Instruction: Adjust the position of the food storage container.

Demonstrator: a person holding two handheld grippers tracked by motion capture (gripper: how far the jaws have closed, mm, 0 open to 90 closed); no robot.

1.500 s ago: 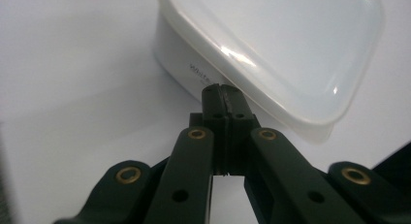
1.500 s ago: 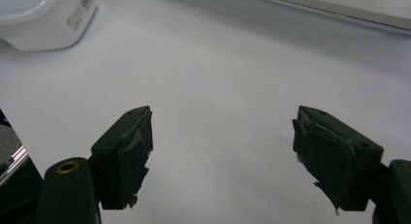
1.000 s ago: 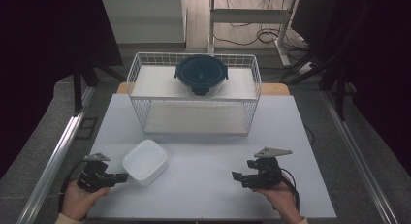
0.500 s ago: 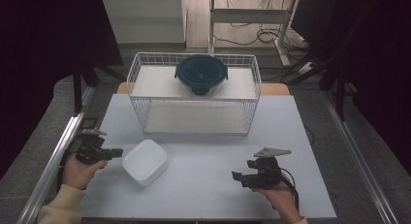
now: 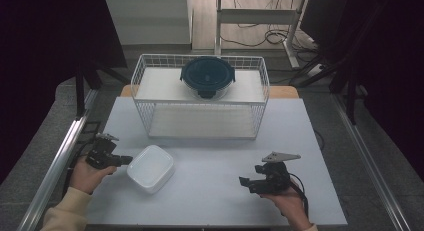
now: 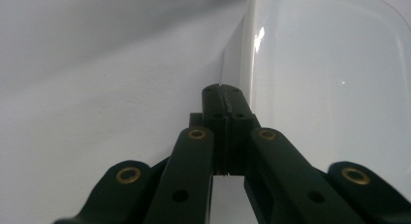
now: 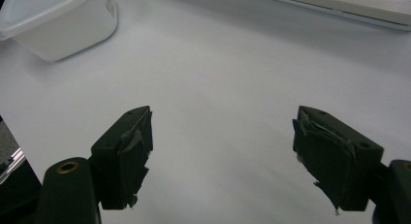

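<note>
High view: the left gripper, jaws together, noses the box's near-left edge, likely to nudge it; the right gripper waits agape, apart, holding nothing.

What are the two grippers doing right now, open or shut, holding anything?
Left gripper: jaws shut, empty, tips right beside the white lidded container; contact cannot be told.
Right gripper: jaws open, empty, over the bare table.
</note>
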